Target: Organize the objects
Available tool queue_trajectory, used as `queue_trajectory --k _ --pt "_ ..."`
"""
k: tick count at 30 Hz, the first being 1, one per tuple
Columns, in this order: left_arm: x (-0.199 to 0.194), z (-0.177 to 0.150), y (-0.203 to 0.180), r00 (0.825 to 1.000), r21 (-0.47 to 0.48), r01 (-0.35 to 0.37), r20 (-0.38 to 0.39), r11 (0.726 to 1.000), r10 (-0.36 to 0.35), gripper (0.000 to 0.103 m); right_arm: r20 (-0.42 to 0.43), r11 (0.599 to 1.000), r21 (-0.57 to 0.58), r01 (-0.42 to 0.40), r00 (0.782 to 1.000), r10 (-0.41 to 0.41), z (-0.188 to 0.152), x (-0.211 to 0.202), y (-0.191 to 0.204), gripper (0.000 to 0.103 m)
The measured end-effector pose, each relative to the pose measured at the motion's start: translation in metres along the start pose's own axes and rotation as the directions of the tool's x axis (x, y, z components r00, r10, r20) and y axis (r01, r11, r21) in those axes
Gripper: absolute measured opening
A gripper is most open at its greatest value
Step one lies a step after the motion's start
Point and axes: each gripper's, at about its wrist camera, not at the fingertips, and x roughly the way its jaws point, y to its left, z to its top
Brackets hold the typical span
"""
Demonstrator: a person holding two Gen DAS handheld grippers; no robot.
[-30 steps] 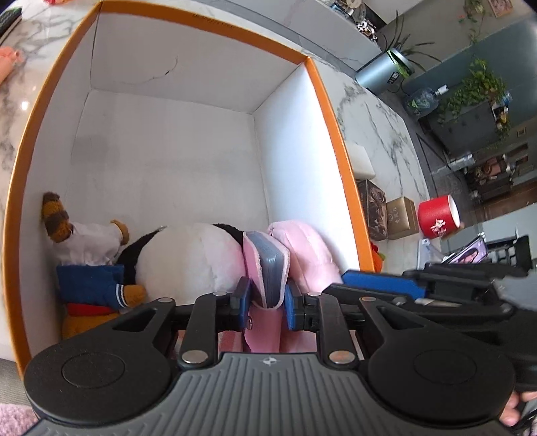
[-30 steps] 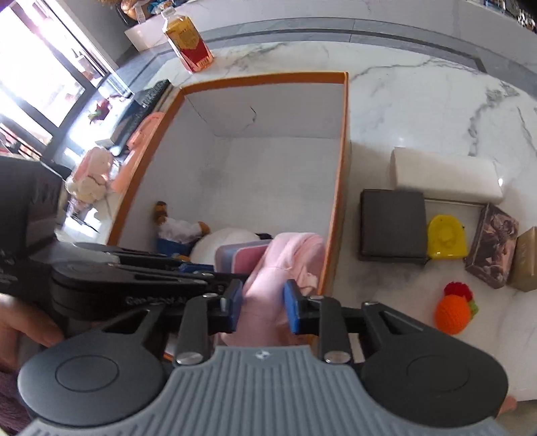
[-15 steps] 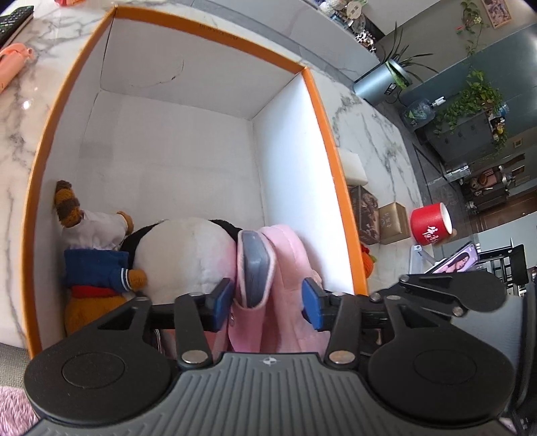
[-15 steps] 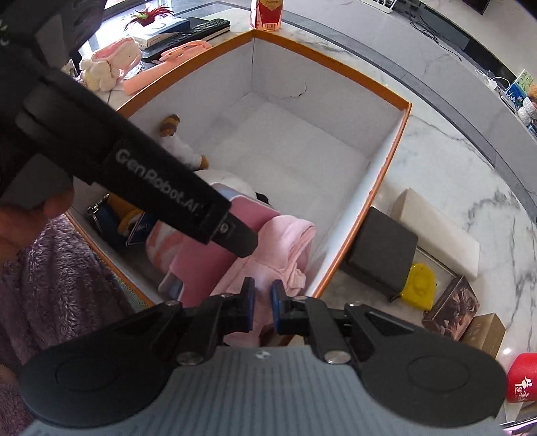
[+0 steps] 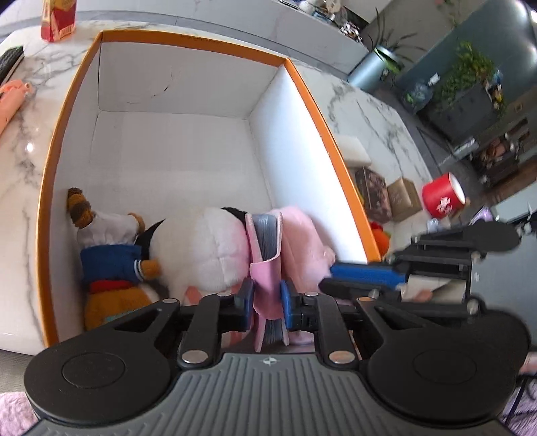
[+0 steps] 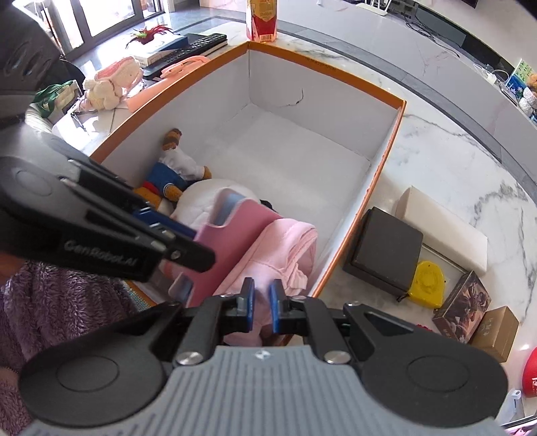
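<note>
A large white box with an orange rim [image 5: 322,130] [image 6: 386,167] stands on the marble counter. At its near end lie a tiger plush [image 5: 107,255] [image 6: 171,174], a white and black plush [image 5: 204,248], a pink cloth [image 5: 302,248] [image 6: 285,248] and a pink case [image 5: 263,244] [image 6: 235,221] standing on edge. My left gripper [image 5: 265,298] is shut on the pink case's near end. My right gripper [image 6: 261,302] hovers over the pink cloth at the box's near right corner, its jaws nearly closed with nothing held between them.
Right of the box lie a black box [image 6: 386,255], a white block [image 6: 443,231], a yellow object [image 6: 428,281], a patterned box [image 6: 463,308], a tan box [image 6: 493,328], an orange crochet toy [image 5: 379,234] and a red tub [image 5: 443,201]. A bottle [image 6: 261,16] and remotes [image 6: 198,43] lie beyond.
My left gripper closed from open onto the pink case. My right gripper drew back and up from the pink cloth, its jaws staying narrow.
</note>
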Motion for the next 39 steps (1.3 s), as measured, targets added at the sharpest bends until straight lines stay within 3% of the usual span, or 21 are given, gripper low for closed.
queue_trajectory --k 9,15,20,24,32,35,39 --pt "0.011 0.022 -0.008 0.999 -0.017 -0.022 -0.027 1.0 0.022 0.017 -0.008 1.0 0.007 -0.003 1.0 0.003 0.003 0.001 -0.001 0.01" --pt "0.02 0.02 -0.006 0.999 -0.031 -0.026 -0.027 0.999 0.025 0.017 -0.005 1.0 0.001 -0.005 1.0 0.005 0.002 0.002 -0.002 0.01" --pt "0.016 0.017 0.0 0.997 -0.053 -0.007 -0.078 0.999 0.002 0.016 -0.005 1.0 0.012 -0.013 1.0 0.013 0.002 0.001 -0.004 0.01" --pt "0.016 0.015 0.0 0.998 -0.062 -0.009 -0.07 0.998 0.004 0.017 -0.001 1.0 0.015 -0.007 1.0 0.007 0.002 0.001 -0.003 0.01" --pt "0.011 0.008 -0.016 0.997 -0.007 -0.076 -0.033 0.997 0.076 0.019 0.015 0.999 0.035 0.005 1.0 -0.006 0.001 -0.003 -0.001 0.011" --pt "0.001 0.005 -0.021 0.995 0.004 -0.096 0.003 0.995 0.096 0.026 0.028 0.999 0.054 -0.001 1.0 -0.001 -0.002 -0.009 -0.003 0.011" --pt "-0.017 0.0 -0.039 0.991 0.067 -0.121 0.066 0.99 0.116 0.029 0.082 0.996 0.088 0.014 0.996 -0.021 -0.01 -0.025 -0.002 0.012"
